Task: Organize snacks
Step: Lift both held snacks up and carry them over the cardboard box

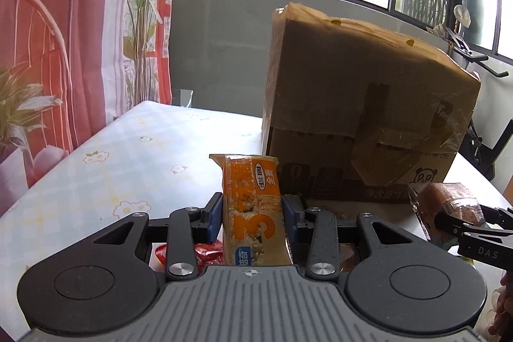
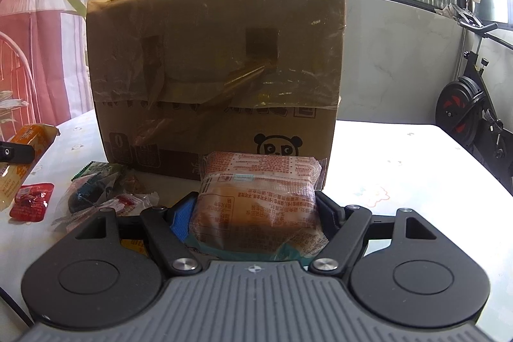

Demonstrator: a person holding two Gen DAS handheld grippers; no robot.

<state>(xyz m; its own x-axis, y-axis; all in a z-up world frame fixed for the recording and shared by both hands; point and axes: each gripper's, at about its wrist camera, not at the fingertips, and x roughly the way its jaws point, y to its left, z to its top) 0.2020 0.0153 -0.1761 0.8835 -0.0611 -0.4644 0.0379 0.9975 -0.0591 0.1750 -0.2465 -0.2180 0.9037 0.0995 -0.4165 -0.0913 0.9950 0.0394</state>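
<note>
Two snacks up at once: left gripper (image 1: 252, 210) jaws pinch the orange cracker pack (image 1: 253, 213) upright, right gripper (image 2: 256, 209) jaws squeeze the bread bun pack (image 2: 256, 197). Slick wrappers could slip onto the bench (image 2: 400, 156); that cardboard box (image 2: 218, 69) just ahead looks taped shut.

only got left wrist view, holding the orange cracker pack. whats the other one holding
Observer: The right hand-held gripper is shut on a clear-wrapped bread bun.
Operator: anything loose behind my fingers
Observer: Yes, a green-edged wrapper pile lies in front of the cardboard box.
Operator: what's the red thing under me
Observer: A small red sachet, flat on the table, beside your orange cracker pack.
</note>
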